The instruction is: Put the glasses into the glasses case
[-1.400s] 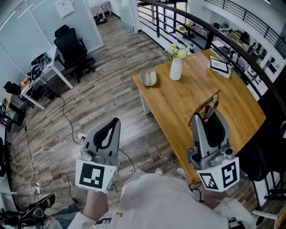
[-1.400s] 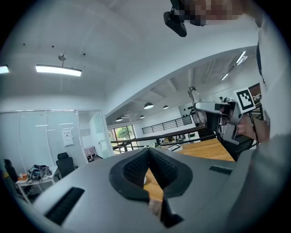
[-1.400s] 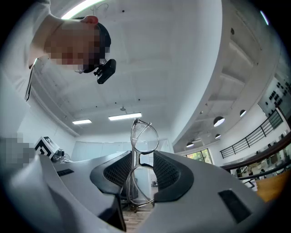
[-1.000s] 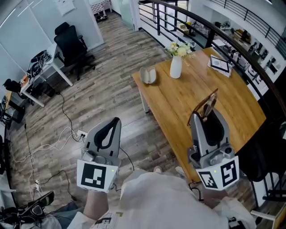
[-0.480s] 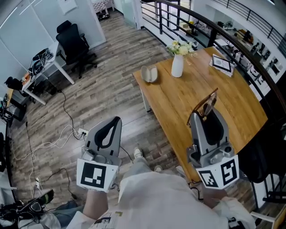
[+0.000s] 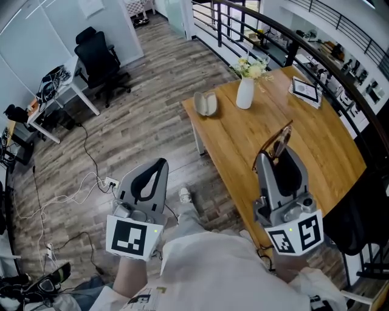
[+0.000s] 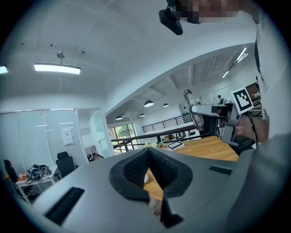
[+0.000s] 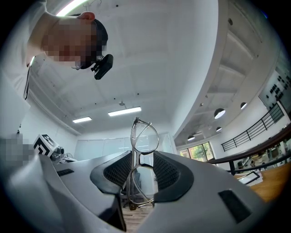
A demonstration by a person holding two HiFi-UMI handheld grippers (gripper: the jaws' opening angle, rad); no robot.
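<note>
My right claw (image 6: 273, 160) grips the glasses (image 8: 139, 160) by the bridge, held upright over the near end of the wooden tabletop (image 6: 319, 149). The glasses case (image 6: 205, 103) lies at its far left corner, near a white vase (image 6: 245, 93). My left claw (image 6: 157, 167), closed on nothing, hangs over the plank floor (image 6: 140, 121).

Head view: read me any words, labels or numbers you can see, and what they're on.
None is readable.
Wall sheet: print too small.
Tablet: screen too small to read.
Left gripper and right gripper cubes: marker patterns only, no words.
</note>
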